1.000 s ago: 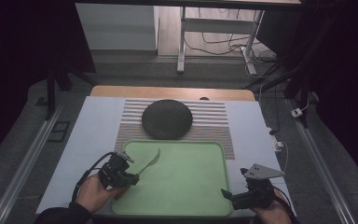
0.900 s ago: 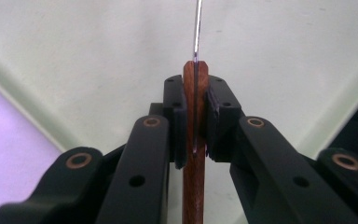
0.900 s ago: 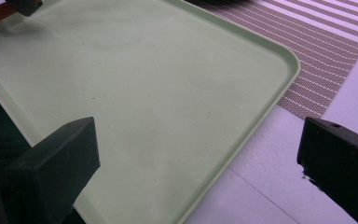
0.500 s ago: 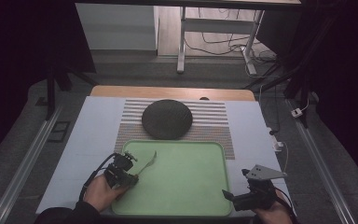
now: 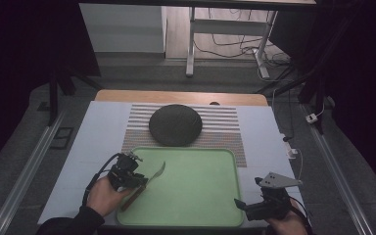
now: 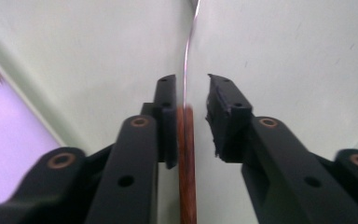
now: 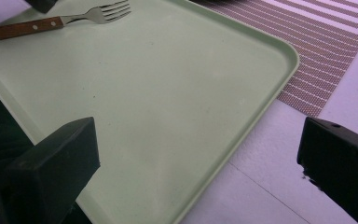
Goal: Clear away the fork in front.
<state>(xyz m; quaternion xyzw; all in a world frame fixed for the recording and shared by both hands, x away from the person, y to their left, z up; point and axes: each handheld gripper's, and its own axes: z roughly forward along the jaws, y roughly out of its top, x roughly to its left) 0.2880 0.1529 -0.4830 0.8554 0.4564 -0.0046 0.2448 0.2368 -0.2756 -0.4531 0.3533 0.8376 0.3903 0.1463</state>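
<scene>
On the desk (image 5: 93,147) in front of me a tray (image 5: 196,196) lies nearest, overlapping the near edge of a striped mat (image 5: 225,128). A round plate (image 5: 175,124) sits on that mat, behind the tray. A fork (image 5: 147,181) lies at the tray's left edge, between my left tongs' (image 5: 136,178) pads; my right tongs (image 5: 242,205) hover at the tray's near right corner.
</scene>
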